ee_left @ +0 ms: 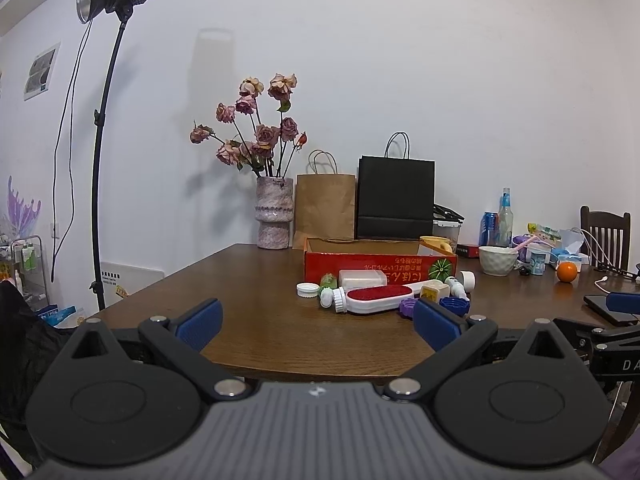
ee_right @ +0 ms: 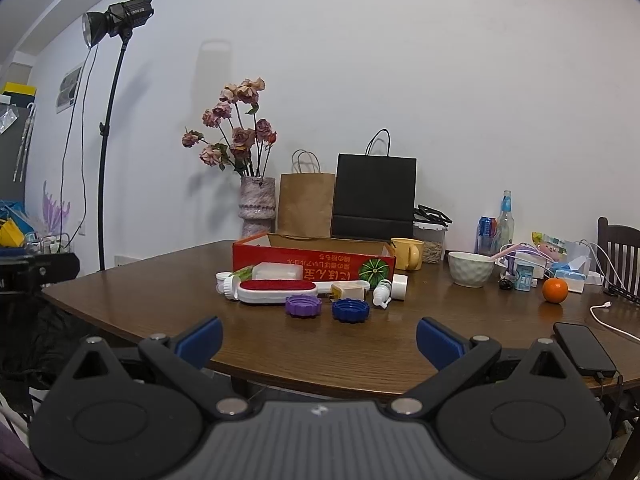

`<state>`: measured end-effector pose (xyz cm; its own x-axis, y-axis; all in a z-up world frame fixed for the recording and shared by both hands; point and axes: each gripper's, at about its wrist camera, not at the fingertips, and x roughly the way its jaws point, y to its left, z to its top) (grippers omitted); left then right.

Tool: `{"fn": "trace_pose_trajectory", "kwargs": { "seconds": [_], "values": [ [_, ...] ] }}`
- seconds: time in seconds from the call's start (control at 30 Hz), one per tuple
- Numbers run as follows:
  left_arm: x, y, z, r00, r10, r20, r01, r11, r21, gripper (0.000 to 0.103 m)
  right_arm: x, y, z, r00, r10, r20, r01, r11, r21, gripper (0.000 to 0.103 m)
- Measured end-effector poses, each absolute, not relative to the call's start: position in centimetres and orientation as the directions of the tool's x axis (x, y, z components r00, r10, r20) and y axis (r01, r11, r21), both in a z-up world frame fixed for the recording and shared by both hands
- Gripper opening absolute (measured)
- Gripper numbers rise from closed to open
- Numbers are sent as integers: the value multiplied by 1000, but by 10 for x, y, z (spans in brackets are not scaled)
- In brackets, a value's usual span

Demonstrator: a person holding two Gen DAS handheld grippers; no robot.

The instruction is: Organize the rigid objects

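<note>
A red cardboard box (ee_left: 360, 266) (ee_right: 304, 264) stands open on the brown table (ee_left: 260, 320) (ee_right: 360, 344). In front of it lies a pile of small objects: a white lint brush with a red pad (ee_left: 378, 298) (ee_right: 276, 291), a purple lid (ee_right: 303, 305), a blue lid (ee_right: 350, 310), a white cap (ee_left: 307, 290), a white box (ee_left: 362, 279) and small white bottles (ee_right: 382, 294). My left gripper (ee_left: 318, 322) is open and empty at the table's near edge. My right gripper (ee_right: 319, 338) is open and empty, also short of the pile.
A vase of dried roses (ee_left: 273, 218), a brown paper bag (ee_left: 325, 210) and a black bag (ee_left: 395, 200) stand at the back. A yellow mug (ee_right: 408, 254), a white bowl (ee_right: 470, 269), bottles, an orange (ee_right: 555, 290) and a phone (ee_right: 584, 349) are on the right. A light stand (ee_left: 102, 160) is on the left.
</note>
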<state>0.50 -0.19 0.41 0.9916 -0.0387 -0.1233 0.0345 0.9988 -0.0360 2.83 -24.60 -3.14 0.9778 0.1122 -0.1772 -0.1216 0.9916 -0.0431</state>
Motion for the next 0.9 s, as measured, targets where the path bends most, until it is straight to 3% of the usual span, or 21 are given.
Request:
{"fn": "trace_pose_trajectory", "kwargs": {
  "seconds": [0.9],
  "values": [
    [10,-1,4,990,-54,-130,51,998,-30,103,31,-245,-34,976,107,-189,-116,992,-39,103]
  ]
}}
